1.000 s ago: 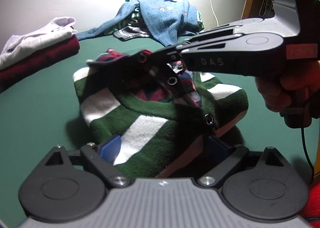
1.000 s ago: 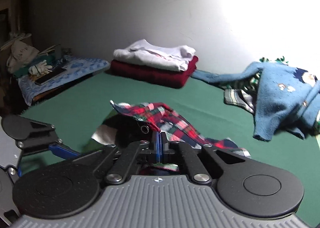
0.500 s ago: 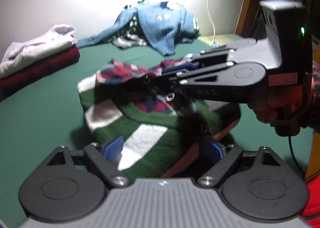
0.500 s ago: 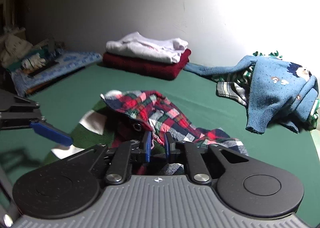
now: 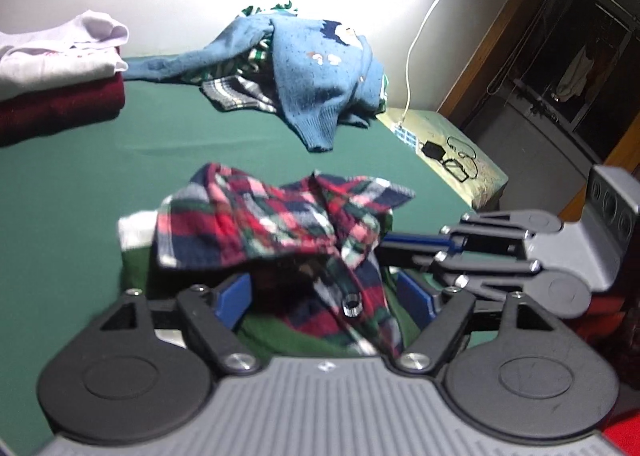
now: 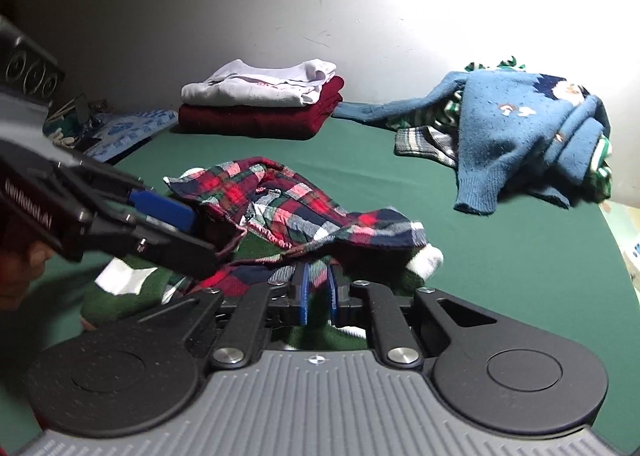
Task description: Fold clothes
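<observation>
Red-navy plaid flannel shirt (image 5: 280, 224) bunched atop green-white striped knit sweater (image 6: 120, 288), centre of green-covered desk (image 5: 72, 184).

Left hand-held gripper (image 5: 326, 302): jaws apart, closing around plaid placket, pads not yet pressing.

Right hand-held gripper (image 6: 318, 290): nearly together, clamped on plaid hem.

Risks:
- Left may snag sweater beneath, dragging both layers.
- Thin hem could slip from right grip.
- Blue knit jumper (image 6: 520, 136) at 2 o'clock, well apart.

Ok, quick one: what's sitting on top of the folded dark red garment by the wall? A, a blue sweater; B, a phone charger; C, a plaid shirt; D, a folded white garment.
D: a folded white garment lies stacked on the dark red garment by the wall, as the right wrist view shows.
</observation>
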The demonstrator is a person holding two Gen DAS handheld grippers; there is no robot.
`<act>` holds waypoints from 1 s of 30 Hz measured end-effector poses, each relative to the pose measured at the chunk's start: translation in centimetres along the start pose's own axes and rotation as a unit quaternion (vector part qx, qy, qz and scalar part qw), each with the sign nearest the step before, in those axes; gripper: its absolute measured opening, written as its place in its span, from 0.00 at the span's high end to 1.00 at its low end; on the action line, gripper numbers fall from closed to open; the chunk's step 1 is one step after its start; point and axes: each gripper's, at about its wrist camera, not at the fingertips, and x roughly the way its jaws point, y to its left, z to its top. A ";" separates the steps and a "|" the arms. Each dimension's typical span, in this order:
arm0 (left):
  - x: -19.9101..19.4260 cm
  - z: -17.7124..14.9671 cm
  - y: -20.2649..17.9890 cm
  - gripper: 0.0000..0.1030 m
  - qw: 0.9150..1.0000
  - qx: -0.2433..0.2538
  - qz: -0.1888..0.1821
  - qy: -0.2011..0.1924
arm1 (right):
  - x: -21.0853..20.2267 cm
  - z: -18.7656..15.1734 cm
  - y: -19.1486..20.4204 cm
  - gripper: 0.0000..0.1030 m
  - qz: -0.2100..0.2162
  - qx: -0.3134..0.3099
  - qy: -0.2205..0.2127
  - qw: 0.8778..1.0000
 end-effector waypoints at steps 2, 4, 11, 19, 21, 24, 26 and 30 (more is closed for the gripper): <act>0.3 0.7 0.4 0.23 1.000 -0.006 -0.005 -0.002 | 0.7 0.5 0.0 0.90 0.003 0.000 -0.008 1.000; 0.6 1.1 0.6 0.22 1.000 -0.006 -0.009 -0.003 | 1.5 1.0 -0.1 0.90 0.012 0.008 -0.008 1.000; 1.0 2.1 1.3 0.20 1.000 -0.003 -0.025 -0.006 | 3.9 1.2 0.1 0.90 0.038 0.001 -0.001 0.999; 0.8 1.5 1.5 0.16 0.999 -0.009 -0.032 -0.009 | 2.7 1.3 -1.4 0.92 0.049 0.023 -0.011 0.998; 0.1 1.5 1.3 0.16 0.999 -0.009 -0.032 -0.012 | 1.2 1.3 -2.2 0.91 0.050 0.039 -0.025 0.998; -1.8 0.8 0.7 0.13 1.000 0.003 -0.028 -0.012 | -0.6 1.2 -3.2 0.89 0.041 0.057 -0.034 0.997; -3.0 0.3 0.1 0.13 1.000 0.019 -0.016 -0.007 | -1.3 1.1 -3.7 0.89 0.026 0.067 -0.034 0.997; -5.3 -0.3 -1.3 0.13 0.998 0.051 -0.008 -0.018 | -2.5 0.9 -4.8 0.88 -0.010 0.105 -0.054 0.993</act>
